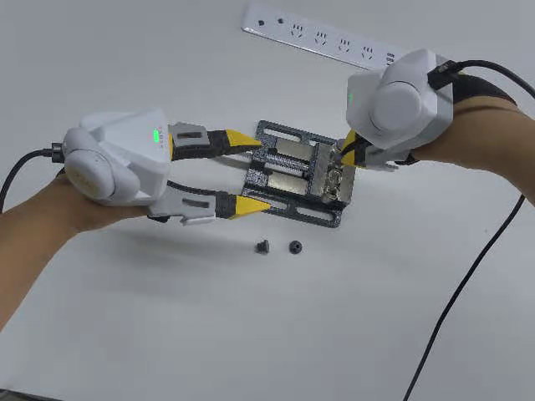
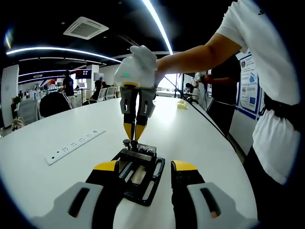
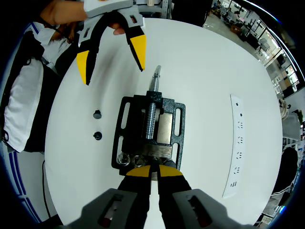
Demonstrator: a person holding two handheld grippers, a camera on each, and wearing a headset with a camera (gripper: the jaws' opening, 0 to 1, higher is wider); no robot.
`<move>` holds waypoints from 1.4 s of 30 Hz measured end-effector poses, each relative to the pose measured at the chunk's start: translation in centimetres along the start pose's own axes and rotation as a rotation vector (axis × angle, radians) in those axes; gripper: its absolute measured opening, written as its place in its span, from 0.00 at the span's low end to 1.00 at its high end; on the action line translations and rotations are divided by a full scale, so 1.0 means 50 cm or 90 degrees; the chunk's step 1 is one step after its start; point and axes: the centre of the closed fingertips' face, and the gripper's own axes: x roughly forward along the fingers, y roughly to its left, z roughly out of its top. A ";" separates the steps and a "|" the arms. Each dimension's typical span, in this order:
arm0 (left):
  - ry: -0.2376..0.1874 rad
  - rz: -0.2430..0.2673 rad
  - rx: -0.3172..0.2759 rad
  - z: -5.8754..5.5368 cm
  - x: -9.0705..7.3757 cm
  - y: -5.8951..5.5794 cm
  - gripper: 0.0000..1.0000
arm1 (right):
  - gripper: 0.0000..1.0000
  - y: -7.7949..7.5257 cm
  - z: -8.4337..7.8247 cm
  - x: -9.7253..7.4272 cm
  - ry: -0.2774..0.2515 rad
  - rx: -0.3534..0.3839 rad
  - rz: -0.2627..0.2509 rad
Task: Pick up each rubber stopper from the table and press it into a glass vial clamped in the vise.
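A black vise (image 1: 288,180) (image 3: 167,124) lies flat on the white table and clamps glass vials (image 3: 123,158) (image 2: 147,150) at its right end. Two black rubber stoppers (image 1: 262,246) (image 1: 294,246) lie loose in front of it, also seen as stoppers (image 3: 97,114) (image 3: 97,135). My right gripper (image 1: 347,159) (image 3: 152,172) points down at the vials, its yellow tips nearly together on a small dark stopper (image 2: 134,142) over a vial. My left gripper (image 1: 249,171) (image 2: 144,167) hovers open at the vise's left end, holding nothing.
A white power strip (image 1: 322,38) (image 3: 237,143) lies behind the vise. A black cable (image 1: 460,284) trails across the table at the right. People and chairs stand in the room beyond the table in the left gripper view.
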 end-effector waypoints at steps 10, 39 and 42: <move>-0.001 0.002 0.001 0.000 -0.001 0.003 0.42 | 0.04 0.002 0.003 0.001 -0.001 0.000 0.006; -0.001 -0.001 0.002 0.000 -0.001 0.002 0.42 | 0.05 0.000 0.004 0.002 0.004 0.013 0.011; -0.002 -0.001 0.003 0.001 0.001 0.002 0.42 | 0.05 0.000 0.003 0.002 0.006 0.018 0.009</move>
